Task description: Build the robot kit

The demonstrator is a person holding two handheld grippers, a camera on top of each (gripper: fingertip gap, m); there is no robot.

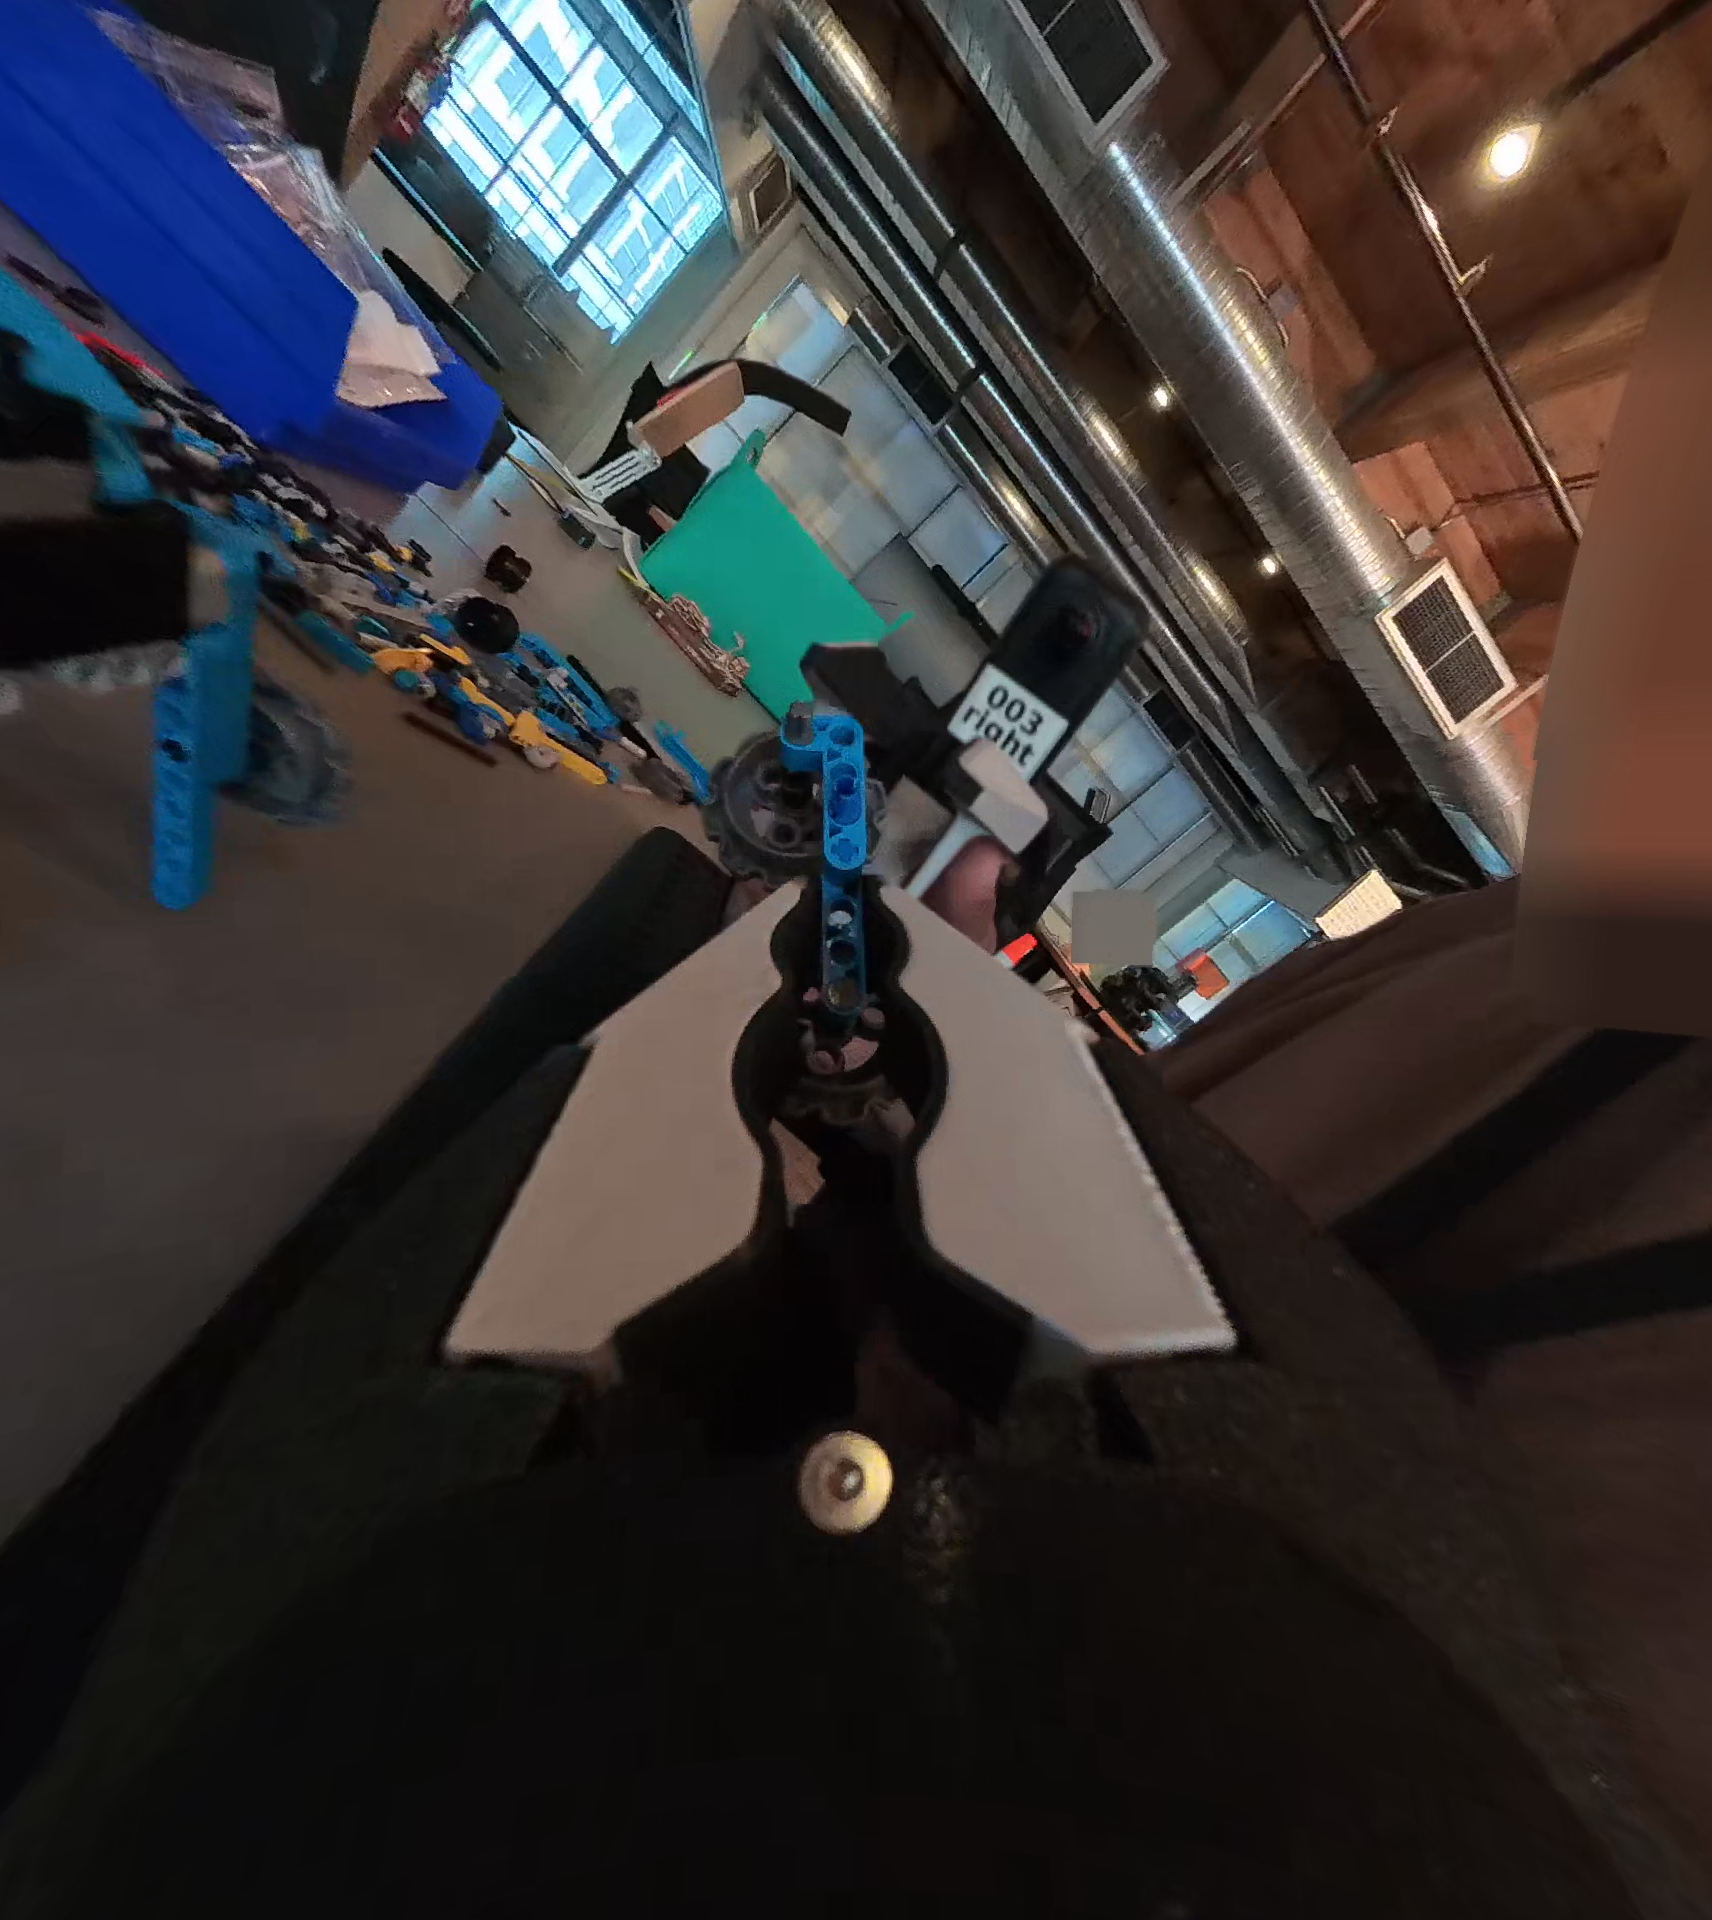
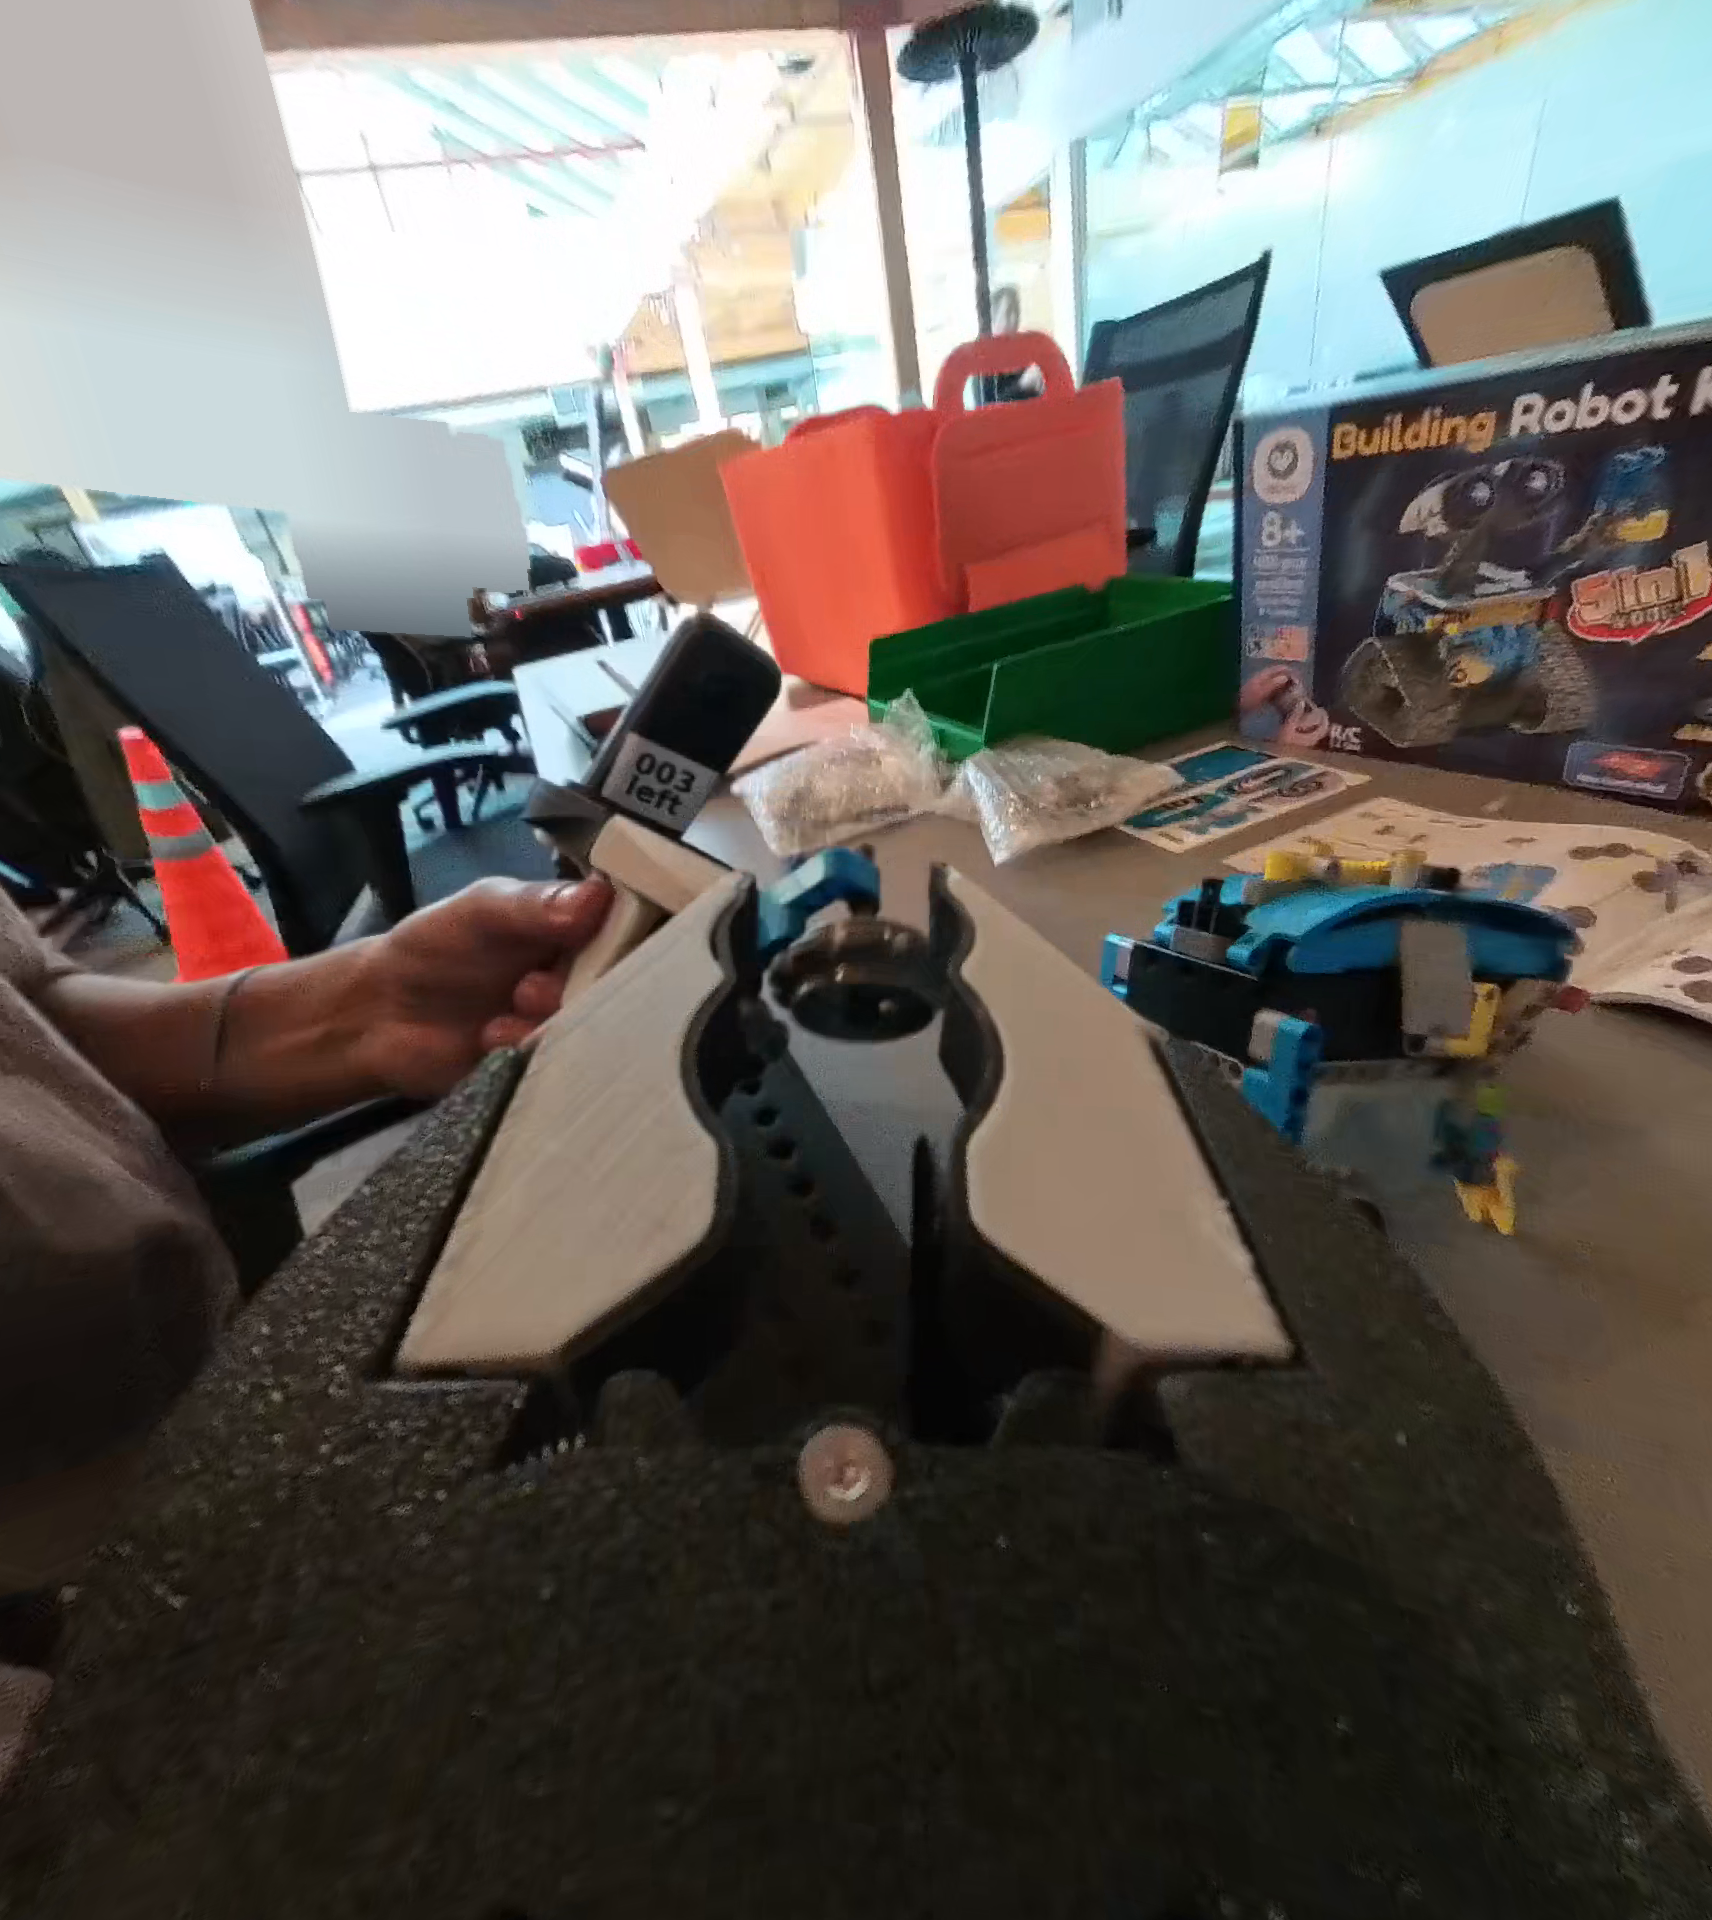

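My left gripper (image 1: 836,914) is shut on a blue beam with holes (image 1: 836,821) that sticks out past its fingertips. A dark gear wheel (image 1: 758,800) sits on the beam's far end, and a second dark gear (image 1: 841,1091) lies in the recess between the fingers. My right gripper (image 2: 852,914) faces it, with its fingertips pressed on either side of the dark gear wheel (image 2: 857,971). The blue beam (image 2: 816,894) shows just behind the wheel. A hand (image 2: 478,966) holds the left gripper (image 2: 654,862) at the left. The right gripper also shows beyond the beam in the left wrist view (image 1: 997,769).
A partly built blue model (image 2: 1351,977) stands on the grey table (image 2: 1610,1299) to the right. Behind it are a kit box (image 2: 1538,582), paper sheets (image 2: 1506,862), bags of parts (image 2: 935,779), a green tray (image 2: 1060,665) and an orange case (image 2: 925,520). Loose parts (image 1: 478,665) lie scattered. About 4 cm separates my left fingertips from my right.
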